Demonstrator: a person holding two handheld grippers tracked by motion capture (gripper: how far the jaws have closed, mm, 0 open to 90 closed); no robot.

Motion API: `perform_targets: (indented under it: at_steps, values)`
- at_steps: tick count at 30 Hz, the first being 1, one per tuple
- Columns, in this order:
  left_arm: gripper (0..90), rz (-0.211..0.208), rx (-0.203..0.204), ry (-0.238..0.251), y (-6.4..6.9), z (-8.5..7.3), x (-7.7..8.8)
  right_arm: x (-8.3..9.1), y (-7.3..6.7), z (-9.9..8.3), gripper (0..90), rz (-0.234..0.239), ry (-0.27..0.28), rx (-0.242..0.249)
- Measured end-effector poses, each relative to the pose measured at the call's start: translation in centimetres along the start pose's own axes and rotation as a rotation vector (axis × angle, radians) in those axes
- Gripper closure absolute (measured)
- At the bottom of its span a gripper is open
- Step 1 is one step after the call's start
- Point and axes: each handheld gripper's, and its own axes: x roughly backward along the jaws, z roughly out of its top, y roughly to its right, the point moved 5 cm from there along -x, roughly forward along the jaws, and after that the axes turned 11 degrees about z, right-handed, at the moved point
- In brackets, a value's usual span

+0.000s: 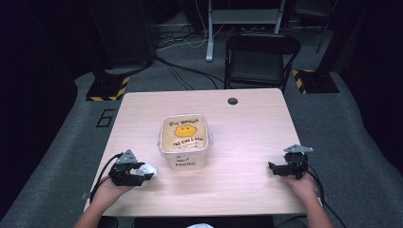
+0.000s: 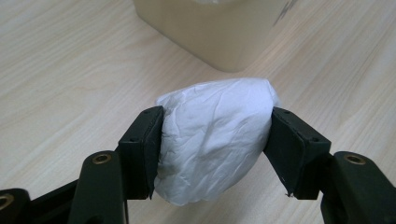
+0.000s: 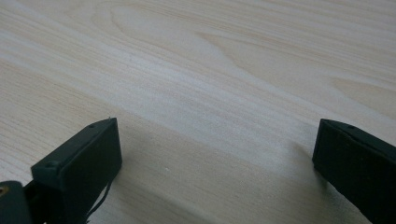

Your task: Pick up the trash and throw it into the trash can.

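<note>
Left side: the left gripper [image 1: 142,176] sits at the near-left part of the pale wood-grain table [image 1: 247,142], its jaws clamped on a crumpled white paper wad [image 1: 146,169]. In the left gripper view the wad [image 2: 215,140] fills the gap between the two black pads, one pad pressing each flank, and bulges out ahead of and below them. Its creased surface is dented where the pads bite, so the grip is judged firm. Whether the wad touches the tabletop cannot be told.

Centre: the cream square plastic bin with a yellow smiley print and the word "Hello" on its front wall [image 1: 184,161] stands upright just ahead and to the right of the left gripper's jaws. In the left gripper view its near corner [image 2: 219,42] rises directly beyond the wad, close but apart from it. The bin's mouth faces up and looks lined with a clear bag; its rim lies above the level of the jaws.

Governing relation: the wad is roughly as wide as it is long, so no axis needs aligning. The coming move, as judged, is up and forward-right over the near rim, then release. The main risk is clipping the bin's wall on too low a path.

Right side: the right gripper [image 1: 281,169] rests at the near-right, well apart from the bin, far from the wad. Its jaws stand wide apart over bare wood [image 3: 210,93], holding nothing. The left hand is plainly the nearer.
</note>
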Motion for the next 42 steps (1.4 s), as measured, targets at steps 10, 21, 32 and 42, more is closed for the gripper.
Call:
perform_targets:
  at_steps: [10,21,32,42]
  values:
    - [39.2,0.009,0.014,0.025,-0.9,1.9,1.5,0.0,0.0,0.0,0.7,0.000,0.000,-0.005]
    - [39.3,0.023,0.006,0.054,-1.6,4.5,2.7,0.0,0.0,0.0,0.7,0.000,0.000,-0.001]
    - [39.4,0.031,-0.019,0.058,-2.1,6.6,3.9,0.0,0.0,0.0,0.7,0.000,0.000,-0.003]
    - [39.4,0.024,-0.028,0.077,-2.4,8.8,5.2,0.0,0.0,0.0,0.7,0.000,0.000,0.000]
